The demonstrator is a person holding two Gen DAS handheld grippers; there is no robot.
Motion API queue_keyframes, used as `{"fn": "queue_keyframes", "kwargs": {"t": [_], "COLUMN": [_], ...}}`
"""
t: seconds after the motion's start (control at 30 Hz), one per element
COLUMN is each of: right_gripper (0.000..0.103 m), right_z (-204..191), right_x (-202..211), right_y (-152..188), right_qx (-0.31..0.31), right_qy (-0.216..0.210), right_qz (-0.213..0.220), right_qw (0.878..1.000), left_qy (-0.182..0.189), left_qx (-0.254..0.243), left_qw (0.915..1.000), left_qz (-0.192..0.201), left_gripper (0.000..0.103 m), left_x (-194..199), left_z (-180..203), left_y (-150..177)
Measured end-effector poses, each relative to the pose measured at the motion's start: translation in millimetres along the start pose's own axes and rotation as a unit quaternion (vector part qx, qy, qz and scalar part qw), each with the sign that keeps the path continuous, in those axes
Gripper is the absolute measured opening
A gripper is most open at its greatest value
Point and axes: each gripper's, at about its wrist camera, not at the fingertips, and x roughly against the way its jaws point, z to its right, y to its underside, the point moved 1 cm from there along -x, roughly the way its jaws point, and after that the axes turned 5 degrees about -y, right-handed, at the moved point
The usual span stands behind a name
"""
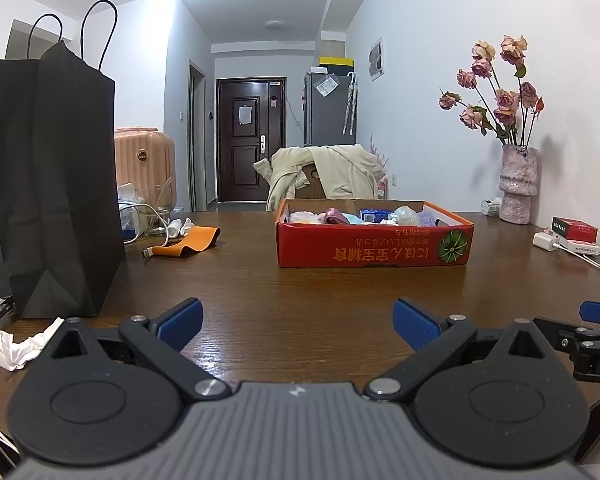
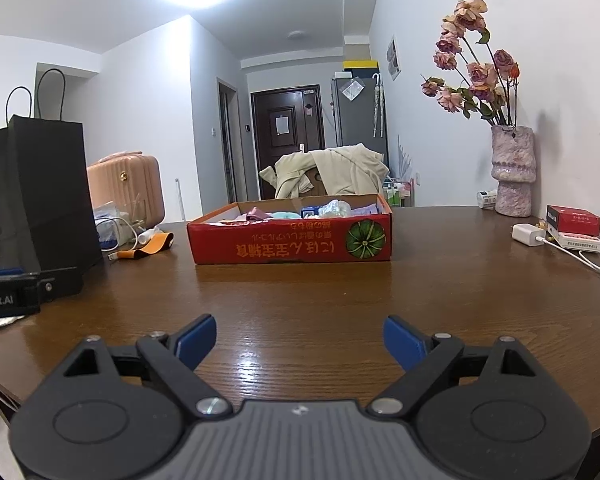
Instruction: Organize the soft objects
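Wooden table [image 1: 300, 280] underlies both level claws: left claw [image 1: 298, 320] and right claw [image 2: 300, 338] gape wide, empty.

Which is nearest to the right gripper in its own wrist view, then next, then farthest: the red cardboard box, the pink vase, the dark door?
From the right gripper:
1. Red cardboard box, straight ahead at mid-table.
2. Pink vase, far right by the wall.
3. Dark door, down the hallway beyond the table.

The red box [image 1: 374, 246] wall hides most of the soft items [image 1: 332, 216].
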Motion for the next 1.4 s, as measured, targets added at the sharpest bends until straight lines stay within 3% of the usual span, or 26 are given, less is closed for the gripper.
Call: {"fn": "queue_keyframes", "kwargs": {"t": [1.4], "right_gripper": [0.092], "right_z": [1.7], "right_x": [0.1], "right_y": [1.7], "right_qx": [0.002], "right_qy": [0.004], "right_qz": [0.005], "right_qw": [1.0], "left_qy": [0.01], "left_qx": [0.002], "left_qw": [0.9999], "left_qz": [0.007], "left_gripper": [0.103], "left_x": [4.1], "left_z": [0.5], "left_y": [0.2]}}
